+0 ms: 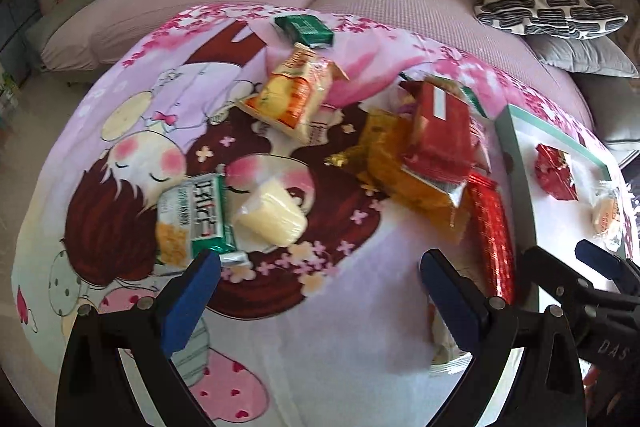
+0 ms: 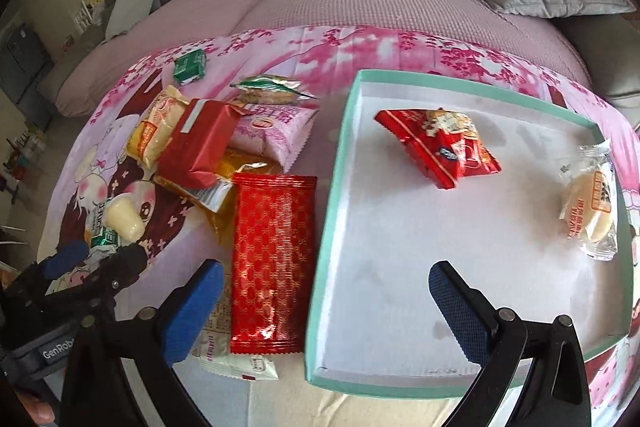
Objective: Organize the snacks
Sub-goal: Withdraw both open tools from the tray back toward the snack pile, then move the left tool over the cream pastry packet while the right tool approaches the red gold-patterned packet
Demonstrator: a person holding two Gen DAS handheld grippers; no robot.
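The snacks lie heaped left of the teal-rimmed tray (image 2: 344,131): my long red packet (image 2: 272,259) lies just beside its left wall, a red box (image 2: 196,143) atop the pile beyond. Inside the tray sit a red pouch (image 2: 440,147) and a pale cake (image 2: 592,211). My left hand-held gripper (image 1: 320,291) and right hand-held gripper (image 2: 326,303) both hang released, empty.

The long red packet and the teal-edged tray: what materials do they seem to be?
The long red packet looks like glossy metallised plastic film: it glints, with crimped serrated ends. The tray looks like matt cardboard, with thin straight walls and a dull white floor; I cannot be sure.
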